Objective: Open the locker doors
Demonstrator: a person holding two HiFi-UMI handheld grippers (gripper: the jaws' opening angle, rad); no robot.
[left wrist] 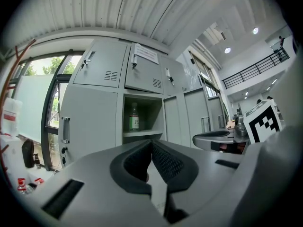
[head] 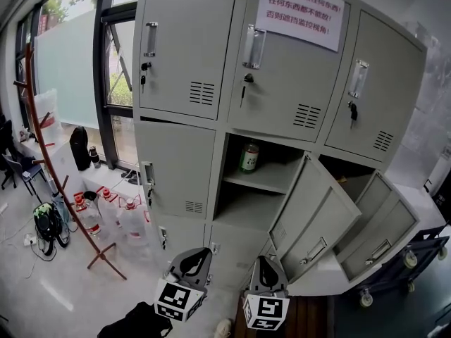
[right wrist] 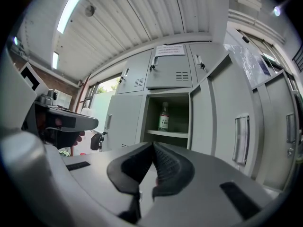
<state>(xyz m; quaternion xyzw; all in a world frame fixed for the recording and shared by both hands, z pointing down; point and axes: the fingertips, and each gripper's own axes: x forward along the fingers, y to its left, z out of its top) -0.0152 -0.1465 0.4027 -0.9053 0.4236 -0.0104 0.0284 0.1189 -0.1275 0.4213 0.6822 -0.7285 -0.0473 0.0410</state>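
A tall window (head: 70, 69) with dark frames and frosted lower panes fills the ten o'clock side of the head view, with daylight and green leaves behind it. A reddish wooden coat stand (head: 44, 141) rises from the pale glossy floor (head: 42, 287) at nine o'clock, large water bottles (head: 120, 220) sit near its foot at eight, and a wheeled cart (head: 407, 261) shows at four. Overhead runs a ribbed white ceiling (left wrist: 132, 8) with a strip light (right wrist: 71, 6) at eleven o'clock in the right gripper view.
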